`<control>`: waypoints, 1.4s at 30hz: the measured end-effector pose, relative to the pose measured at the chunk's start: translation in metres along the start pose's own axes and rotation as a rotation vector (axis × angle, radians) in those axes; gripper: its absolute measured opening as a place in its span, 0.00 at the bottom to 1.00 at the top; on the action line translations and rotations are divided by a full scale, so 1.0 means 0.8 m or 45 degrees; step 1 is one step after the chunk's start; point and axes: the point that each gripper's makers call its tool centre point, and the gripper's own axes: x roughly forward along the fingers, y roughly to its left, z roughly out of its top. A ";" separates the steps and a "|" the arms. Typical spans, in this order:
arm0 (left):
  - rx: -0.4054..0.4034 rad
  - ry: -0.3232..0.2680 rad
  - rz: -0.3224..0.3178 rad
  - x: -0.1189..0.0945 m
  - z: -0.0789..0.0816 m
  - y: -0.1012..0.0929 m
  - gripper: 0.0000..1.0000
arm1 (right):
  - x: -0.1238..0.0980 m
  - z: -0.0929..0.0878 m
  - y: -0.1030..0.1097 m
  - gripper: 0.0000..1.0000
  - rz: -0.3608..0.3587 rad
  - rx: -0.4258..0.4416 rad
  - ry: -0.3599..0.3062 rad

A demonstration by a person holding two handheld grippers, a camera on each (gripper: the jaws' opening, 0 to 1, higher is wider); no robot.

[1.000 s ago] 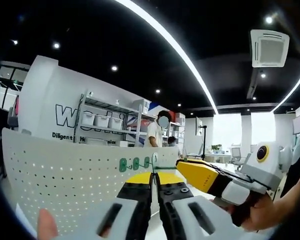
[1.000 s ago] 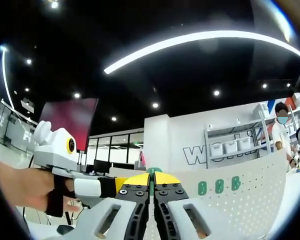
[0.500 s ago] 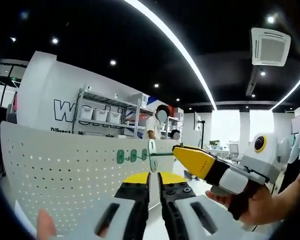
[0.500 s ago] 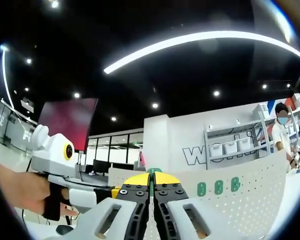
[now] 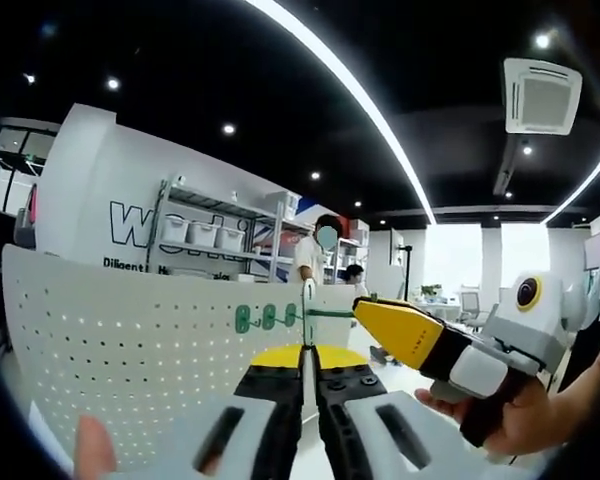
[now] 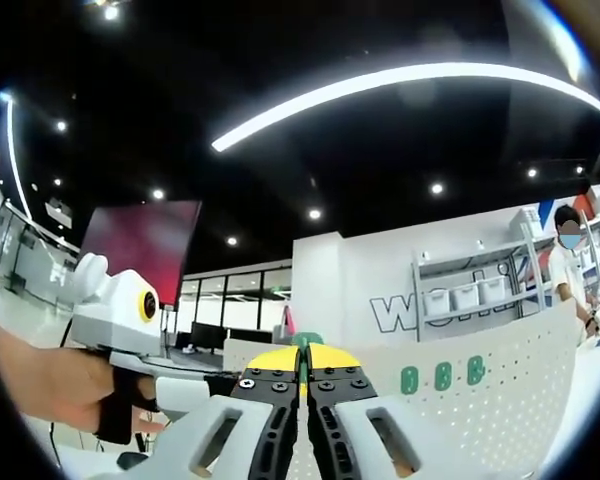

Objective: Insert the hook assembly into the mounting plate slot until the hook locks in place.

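The white perforated mounting plate [image 5: 130, 340] stands upright, with three green slot marks [image 5: 265, 319] near its right edge. My left gripper [image 5: 308, 352] is shut on that edge. From the right, my right gripper [image 5: 360, 312] holds the thin green hook [image 5: 330, 312] level, its tip at the plate's edge beside the green marks. In the right gripper view, the right gripper [image 6: 301, 350] is shut on the green hook [image 6: 302, 340]. There the plate [image 6: 500, 400] spreads to the right with its green marks [image 6: 439, 377], and the left gripper [image 6: 225, 381] reaches the plate's left edge.
A hand [image 5: 500, 420] grips the right gripper's handle. Behind the plate are a metal shelf with white bins [image 5: 205, 240] and people [image 5: 315, 265] standing by it. A dark red screen [image 6: 140, 245] hangs at the left. The ceiling with its lights is overhead.
In the left gripper view the right gripper with the hook has shifted slightly right and down. Both grips are unchanged.
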 end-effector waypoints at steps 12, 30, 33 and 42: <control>0.101 -0.037 0.070 -0.006 0.014 0.007 0.03 | -0.001 -0.002 0.005 0.00 0.014 0.001 0.003; 0.059 0.028 0.024 0.000 -0.010 0.003 0.08 | 0.004 -0.010 -0.008 0.00 -0.017 0.002 0.021; 0.050 0.036 0.013 -0.002 -0.015 0.001 0.12 | 0.006 -0.009 -0.010 0.00 -0.022 0.001 0.019; 0.051 0.068 0.003 -0.006 -0.025 0.000 0.24 | 0.009 -0.012 -0.012 0.00 -0.020 0.000 0.024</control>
